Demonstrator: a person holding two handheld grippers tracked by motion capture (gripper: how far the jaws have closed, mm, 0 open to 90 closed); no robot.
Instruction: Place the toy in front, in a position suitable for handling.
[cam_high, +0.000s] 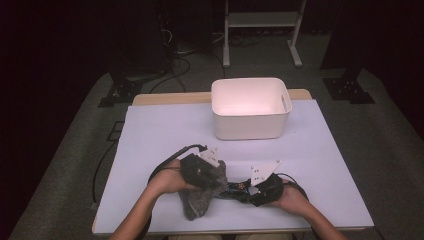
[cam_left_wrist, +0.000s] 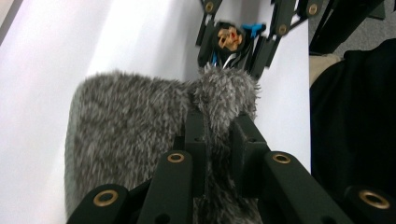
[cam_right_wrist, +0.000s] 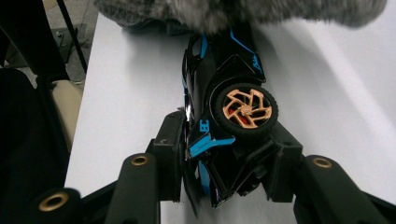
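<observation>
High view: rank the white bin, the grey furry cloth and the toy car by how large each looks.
1. White bin, clearly the largest.
2. Grey furry cloth, partly hidden under the left gripper.
3. Toy car, smallest, though the right gripper covers much of it.

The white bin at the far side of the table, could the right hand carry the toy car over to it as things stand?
Probably yes: the right gripper already clamps the toy car, and bare table lies before the white bin. Only the grey furry cloth touches the car's front.
</observation>
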